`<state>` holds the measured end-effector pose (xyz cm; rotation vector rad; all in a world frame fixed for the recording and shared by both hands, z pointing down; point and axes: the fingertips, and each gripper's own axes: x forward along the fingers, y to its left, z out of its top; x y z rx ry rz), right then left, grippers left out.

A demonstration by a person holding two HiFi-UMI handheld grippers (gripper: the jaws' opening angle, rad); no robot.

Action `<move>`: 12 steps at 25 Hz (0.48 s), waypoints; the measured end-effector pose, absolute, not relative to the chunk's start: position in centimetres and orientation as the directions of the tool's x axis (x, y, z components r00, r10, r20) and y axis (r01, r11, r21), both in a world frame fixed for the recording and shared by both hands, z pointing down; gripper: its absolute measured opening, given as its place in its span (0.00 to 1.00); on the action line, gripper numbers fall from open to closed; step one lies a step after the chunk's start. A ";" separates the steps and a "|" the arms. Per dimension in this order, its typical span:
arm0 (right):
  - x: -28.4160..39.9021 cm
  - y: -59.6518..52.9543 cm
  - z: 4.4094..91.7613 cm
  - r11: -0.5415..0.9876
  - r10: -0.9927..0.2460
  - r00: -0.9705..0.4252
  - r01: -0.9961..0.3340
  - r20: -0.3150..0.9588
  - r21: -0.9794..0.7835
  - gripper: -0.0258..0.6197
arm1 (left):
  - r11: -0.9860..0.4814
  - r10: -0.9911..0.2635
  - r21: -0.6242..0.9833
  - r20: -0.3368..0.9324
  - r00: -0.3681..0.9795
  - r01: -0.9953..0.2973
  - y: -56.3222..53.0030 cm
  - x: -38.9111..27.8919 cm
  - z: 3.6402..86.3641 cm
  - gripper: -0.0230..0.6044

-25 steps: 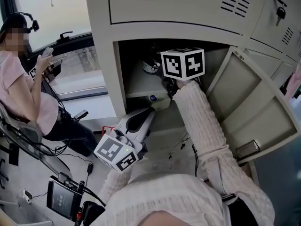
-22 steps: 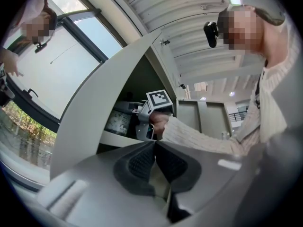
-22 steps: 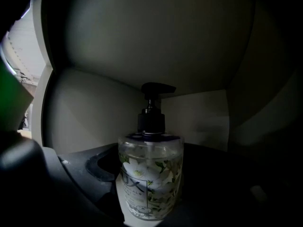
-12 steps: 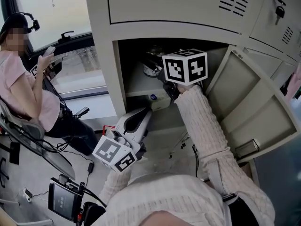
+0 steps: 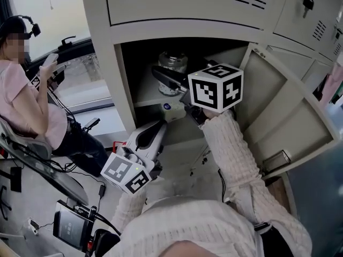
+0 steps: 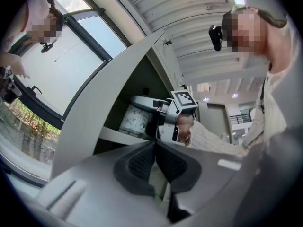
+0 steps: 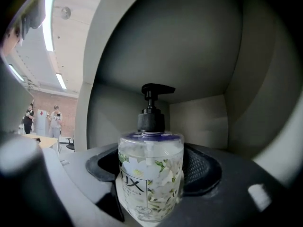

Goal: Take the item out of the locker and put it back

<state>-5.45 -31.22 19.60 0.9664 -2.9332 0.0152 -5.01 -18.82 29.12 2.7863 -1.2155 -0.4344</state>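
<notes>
the left tongs (image 6: 155,145) are pressed together with nothing in them, tilted slightly up in front of the open locker (image 5: 120,79). only the right gripper view shows the soap bottle (image 7: 149,181) upright and squeezed between the pads of the right tongs (image 7: 151,161), at the shelf (image 5: 147,98) inside. the head view shows that sleeved arm (image 5: 230,149) reaching level into the locker.
</notes>
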 end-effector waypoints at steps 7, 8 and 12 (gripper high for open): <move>-4.0 -28.3 19.4 0.802 -0.597 -0.802 -0.597 0.014 0.012 0.61 | -0.712 -0.702 0.167 -0.216 0.679 -0.682 -18.1 -4.0 29.0 0.05; -3.8 -27.8 19.4 0.800 -0.600 -0.800 -0.600 0.008 0.019 0.61 | -0.714 -0.699 0.163 -0.214 0.682 -0.681 -18.0 -3.9 28.9 0.05; -3.3 -26.0 19.5 0.801 -0.598 -0.801 -0.598 -0.009 0.038 0.61 | -0.717 -0.695 0.123 -0.199 0.691 -0.686 -17.7 -3.7 28.7 0.05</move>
